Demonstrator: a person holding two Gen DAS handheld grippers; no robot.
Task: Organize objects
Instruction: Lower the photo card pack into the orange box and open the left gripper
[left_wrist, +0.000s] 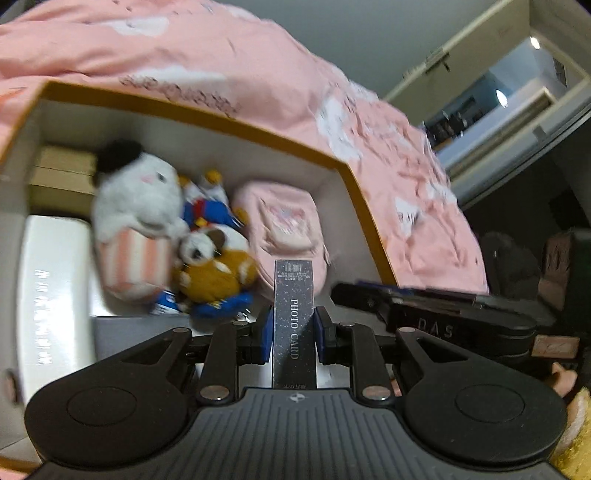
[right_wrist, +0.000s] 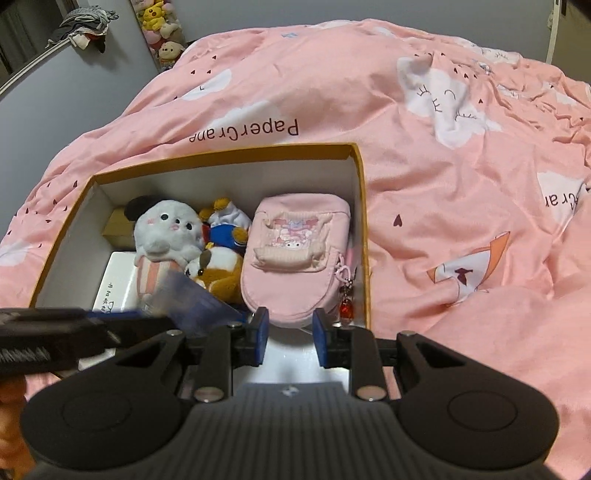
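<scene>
One photo-card box (left_wrist: 294, 314) stands lengthwise between left hand-held gripper (left_wrist: 293, 334) pads.

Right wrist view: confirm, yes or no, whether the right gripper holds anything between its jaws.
No, the right gripper is empty: its blue-padded jaws stand apart above the pink fabric pouch in the open cardboard box.

A: The left wrist view is smeared; the white plush (left_wrist: 136, 195) and the pink duvet (left_wrist: 258, 74) streak with motion blur, though the photo card box (left_wrist: 293, 325) stays crisp.

B: The right wrist view is sharper; soft, even indoor light, the box wall (right_wrist: 74, 236) shaded inside; only the blue card (right_wrist: 192, 306) blurs.

A: Ceiling lamps (left_wrist: 534, 42) glare at the top right; the fisheye bends every edge.
</scene>
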